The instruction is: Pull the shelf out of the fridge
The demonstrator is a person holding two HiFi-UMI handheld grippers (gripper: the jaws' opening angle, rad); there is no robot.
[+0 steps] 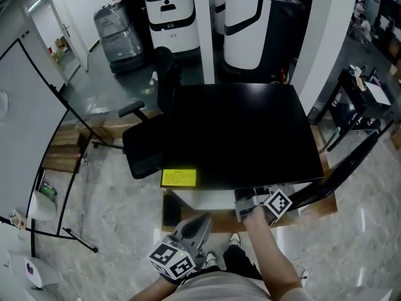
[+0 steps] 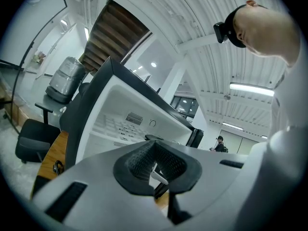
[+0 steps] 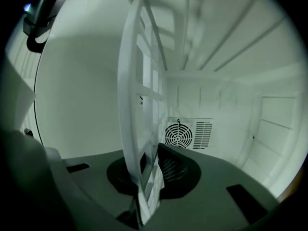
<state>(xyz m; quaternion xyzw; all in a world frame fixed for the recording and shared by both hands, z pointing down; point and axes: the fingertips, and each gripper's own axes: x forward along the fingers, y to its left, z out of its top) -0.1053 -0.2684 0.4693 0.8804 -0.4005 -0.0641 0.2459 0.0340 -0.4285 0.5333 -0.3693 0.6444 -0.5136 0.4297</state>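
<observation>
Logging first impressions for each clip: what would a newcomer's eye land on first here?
In the right gripper view, the white shelf stands edge-on, clamped between the jaws of the right gripper inside the fridge, with a round fan grille on the back wall. In the head view the fridge's black top fills the middle, a yellow sticker at its near left corner. The left gripper hangs low by the person, jaws together and empty.

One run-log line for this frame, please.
step: grasp | right gripper: jaws closed on white plastic grid shelf inside black fridge | left gripper: shut, empty
</observation>
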